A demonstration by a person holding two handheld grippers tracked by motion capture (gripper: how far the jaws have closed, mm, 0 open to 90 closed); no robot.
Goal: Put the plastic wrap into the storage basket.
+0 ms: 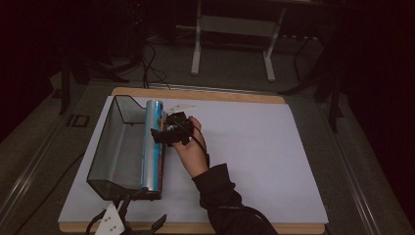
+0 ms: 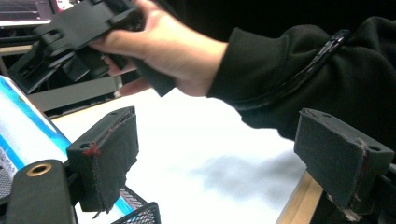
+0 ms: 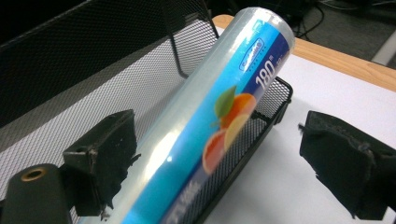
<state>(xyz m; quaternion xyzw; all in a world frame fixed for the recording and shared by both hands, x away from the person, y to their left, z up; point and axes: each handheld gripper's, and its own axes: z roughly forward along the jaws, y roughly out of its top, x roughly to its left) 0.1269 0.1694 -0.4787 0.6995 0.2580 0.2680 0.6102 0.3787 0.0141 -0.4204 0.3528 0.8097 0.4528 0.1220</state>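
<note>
The roll (image 3: 219, 116) reads "180" in white on a blue label with oranges (a smaller badge above it is too blurred to read). It lies lengthwise along the right rim of the mesh basket (image 1: 110, 152), on the left of the white surface (image 1: 254, 156). The right claw (image 3: 217, 163) hangs wide open over the roll, gripping nothing. The left claw (image 2: 229, 154), also open and empty, sits at the near edge, partly cut off. Right of the basket the surface is bare.

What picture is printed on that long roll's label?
Orange citrus fruit with a green leaf on a blue label, on the roll; clearest in the right gripper view.
</note>
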